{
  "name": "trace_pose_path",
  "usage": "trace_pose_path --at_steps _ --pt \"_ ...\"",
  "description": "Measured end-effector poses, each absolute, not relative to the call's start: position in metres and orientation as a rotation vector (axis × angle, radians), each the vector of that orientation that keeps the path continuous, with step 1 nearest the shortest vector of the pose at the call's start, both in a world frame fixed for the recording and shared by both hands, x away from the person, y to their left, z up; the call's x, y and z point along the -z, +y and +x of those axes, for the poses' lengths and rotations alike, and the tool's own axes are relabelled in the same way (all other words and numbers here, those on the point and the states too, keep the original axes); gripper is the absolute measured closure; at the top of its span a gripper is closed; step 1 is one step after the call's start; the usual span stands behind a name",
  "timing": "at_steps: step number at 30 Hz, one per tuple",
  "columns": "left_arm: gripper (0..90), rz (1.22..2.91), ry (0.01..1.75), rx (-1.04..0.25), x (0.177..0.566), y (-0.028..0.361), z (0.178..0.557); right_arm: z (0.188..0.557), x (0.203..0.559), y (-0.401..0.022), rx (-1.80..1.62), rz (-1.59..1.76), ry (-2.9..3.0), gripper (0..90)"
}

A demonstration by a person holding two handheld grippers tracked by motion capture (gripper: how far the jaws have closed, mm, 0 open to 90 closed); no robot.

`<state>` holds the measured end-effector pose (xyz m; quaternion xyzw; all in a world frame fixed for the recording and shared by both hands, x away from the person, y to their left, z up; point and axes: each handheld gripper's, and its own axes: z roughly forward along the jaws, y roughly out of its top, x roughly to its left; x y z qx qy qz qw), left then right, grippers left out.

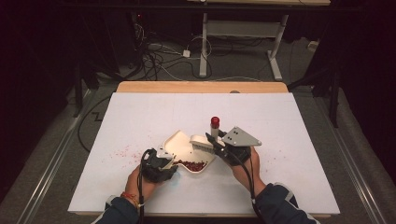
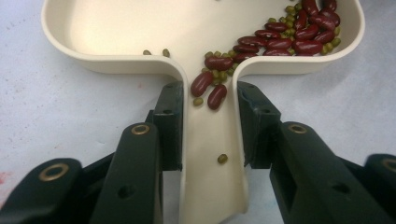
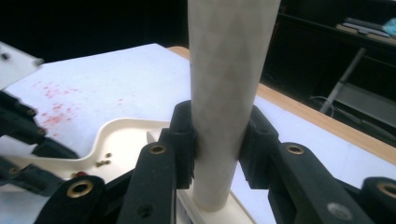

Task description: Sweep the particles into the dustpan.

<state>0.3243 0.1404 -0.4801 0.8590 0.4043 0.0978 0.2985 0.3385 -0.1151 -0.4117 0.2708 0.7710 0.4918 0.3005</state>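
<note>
- Dustpan (image 1: 183, 142), cream plastic, sits near the table's (image 1: 140, 112) front edge, red and green beans (image 2: 280, 39) heaped inside.
- Left gripper (image 2: 205, 109) is clamped on the handle; the pan looks stiff and light, best held there and kept level.
- Right gripper (image 3: 217, 140) is closed on the brush (image 1: 205, 142) handle, bristles over the pan's right rim.

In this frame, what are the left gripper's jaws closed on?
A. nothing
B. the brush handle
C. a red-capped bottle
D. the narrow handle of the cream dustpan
D: in the left gripper view the left gripper has its jaws pressed against both sides of the dustpan handle, with beans lying in the pan.
</note>
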Motion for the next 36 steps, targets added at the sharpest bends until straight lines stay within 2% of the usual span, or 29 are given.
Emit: trace_pose_path --at_steps 11,19,36 --pt "63.5 2.274 1.110 -0.280 0.479 0.143 0.325 0.312 0.411 -0.088 -1.349 0.662 2.130 70.1" --pt "63.6 2.251 1.140 -0.284 0.480 0.147 0.326 0.306 0.406 -0.082 -1.389 0.682 2.101 70.1" --pt "63.6 2.213 1.181 -0.296 0.482 0.162 0.328 0.316 0.379 -0.123 -1.460 0.700 2.038 70.0"
